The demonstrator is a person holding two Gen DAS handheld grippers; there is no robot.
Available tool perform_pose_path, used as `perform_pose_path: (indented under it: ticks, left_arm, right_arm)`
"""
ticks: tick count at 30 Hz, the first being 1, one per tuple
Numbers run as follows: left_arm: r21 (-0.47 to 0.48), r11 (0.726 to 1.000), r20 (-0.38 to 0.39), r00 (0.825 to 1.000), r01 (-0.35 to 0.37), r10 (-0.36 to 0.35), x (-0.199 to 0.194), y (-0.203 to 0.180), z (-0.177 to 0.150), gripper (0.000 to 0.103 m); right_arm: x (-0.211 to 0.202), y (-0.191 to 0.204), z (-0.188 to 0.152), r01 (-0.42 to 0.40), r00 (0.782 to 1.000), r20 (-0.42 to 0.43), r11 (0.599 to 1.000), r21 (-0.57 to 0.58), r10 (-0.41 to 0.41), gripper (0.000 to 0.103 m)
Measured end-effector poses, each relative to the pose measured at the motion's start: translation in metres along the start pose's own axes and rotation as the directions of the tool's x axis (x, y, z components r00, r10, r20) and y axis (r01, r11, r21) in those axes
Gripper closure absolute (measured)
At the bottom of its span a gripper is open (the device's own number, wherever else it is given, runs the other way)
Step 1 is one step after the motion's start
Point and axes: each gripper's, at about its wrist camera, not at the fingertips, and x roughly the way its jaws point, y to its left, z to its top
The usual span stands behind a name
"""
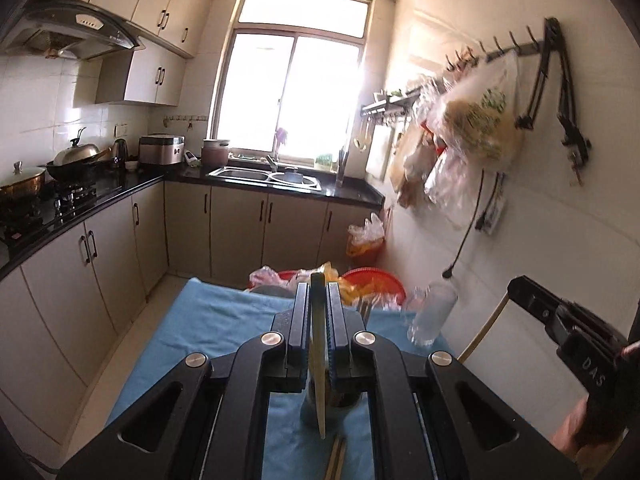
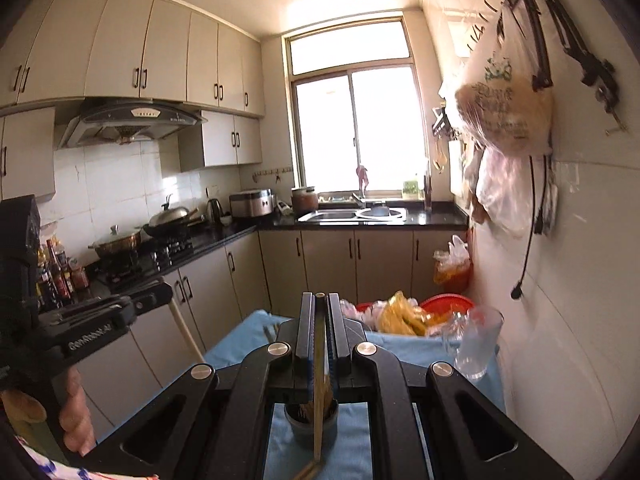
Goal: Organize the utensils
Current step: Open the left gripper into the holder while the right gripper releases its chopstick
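Observation:
In the left wrist view my left gripper [image 1: 318,292] is shut on a pale flat stick [image 1: 320,380] that hangs down between the pads. Its lower end is over a dark utensil cup [image 1: 316,414] on the blue cloth [image 1: 224,320]. In the right wrist view my right gripper [image 2: 320,302] is shut on a wooden chopstick [image 2: 318,412], which hangs over the same cup [image 2: 298,426]; several sticks stand in it. More chopsticks [image 1: 336,460] lie on the cloth below. Each gripper shows in the other's view, the right gripper [image 1: 516,286] and the left gripper [image 2: 162,292], both raised above the table.
An empty clear glass [image 2: 478,344] stands at the cloth's far right, near the tiled wall. Red basins [image 2: 448,304] with plastic bags sit behind the table. Bags hang from a hook rail [image 1: 508,50] on the right wall. A counter with a stove [image 1: 72,196] runs along the left.

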Motion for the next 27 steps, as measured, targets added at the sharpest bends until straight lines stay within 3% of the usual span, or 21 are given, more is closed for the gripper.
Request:
perform_pose_path:
  ticks: [6, 16, 23, 27]
  left_arm:
    - [-0.024, 1.0, -0.045, 0.999, -0.013, 0.011, 0.055, -0.001, 0.01, 0.096]
    - [-0.052, 0.999, -0.195, 0.981, -0.013, 0.002, 0.145, 0.009, -0.021, 0.096]
    - [-0.039, 0.999, -0.186, 0.982, -0.034, 0.027, 0.135, 0.018, -0.029, 0.094]
    - [-0.059, 0.997, -0.168, 0.985, -0.042, 0.031, 0.112, 0.027, -0.033, 0.072]
  right_arm:
    - [0.049, -0.002, 0.011, 0.027, 0.999, -0.023, 1.0, 0.009, -0.026, 0.097]
    - [0.129, -0.027, -0.025, 0.041, 0.984, -0.175, 0.996, 0.074, -0.028, 0.097]
    - [0.18, -0.033, -0.041, 0.006, 0.962, -0.273, 0.995, 0.099, 0.022, 0.097]
    - [0.188, -0.04, -0.038, 0.0, 0.963, -0.267, 0.992, 0.123, 0.033, 0.09]
